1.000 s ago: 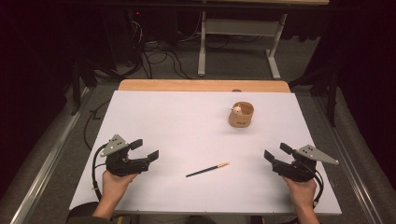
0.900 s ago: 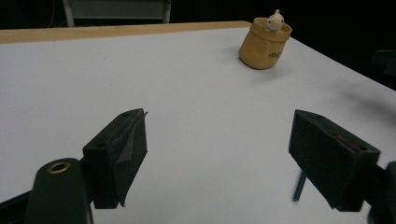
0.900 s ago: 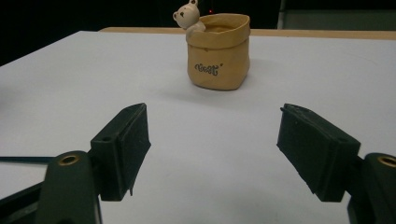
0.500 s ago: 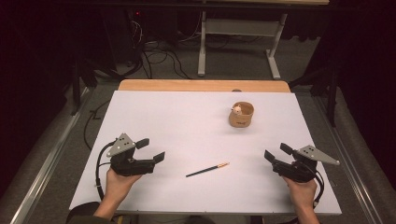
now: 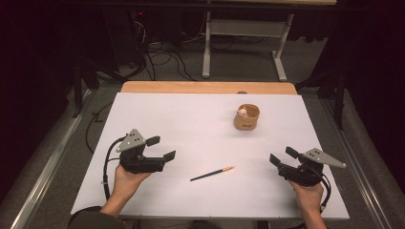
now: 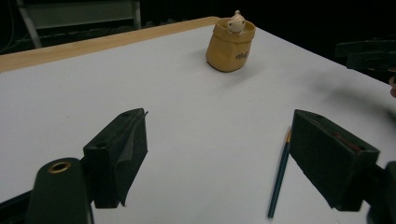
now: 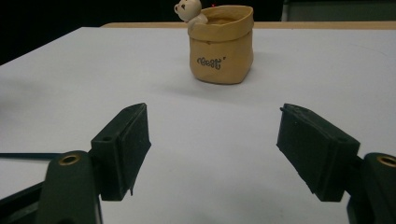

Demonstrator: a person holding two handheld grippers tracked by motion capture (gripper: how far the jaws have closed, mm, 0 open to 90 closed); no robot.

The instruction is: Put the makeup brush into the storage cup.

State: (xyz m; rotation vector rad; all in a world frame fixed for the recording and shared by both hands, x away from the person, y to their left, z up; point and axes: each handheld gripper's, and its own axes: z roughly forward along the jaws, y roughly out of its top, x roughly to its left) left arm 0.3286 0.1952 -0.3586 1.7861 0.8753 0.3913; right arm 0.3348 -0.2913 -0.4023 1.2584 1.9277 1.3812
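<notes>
The left gripper (image 5: 161, 148), fingers spread wide, has edged toward the thin dark paintbrush (image 5: 212, 173) on the white tabletop (image 5: 191, 119); the right gripper (image 5: 282, 157), equally open, waits.

A white bench (image 5: 157, 114) with a bare wooden strip (image 5: 205, 87) along its far edge carries two things. A thin dark paintbrush (image 5: 211, 173) with a pale wooden tip lies flat on it, between the left tongs (image 5: 162, 148) and the right tongs (image 5: 282, 156), nearer the left pair. A tan sack-shaped pot (image 5: 247, 117) with a small bear figure (image 5: 242, 112) at its rim stands upright farther off, beyond the right tongs and well apart from the paintbrush.
</notes>
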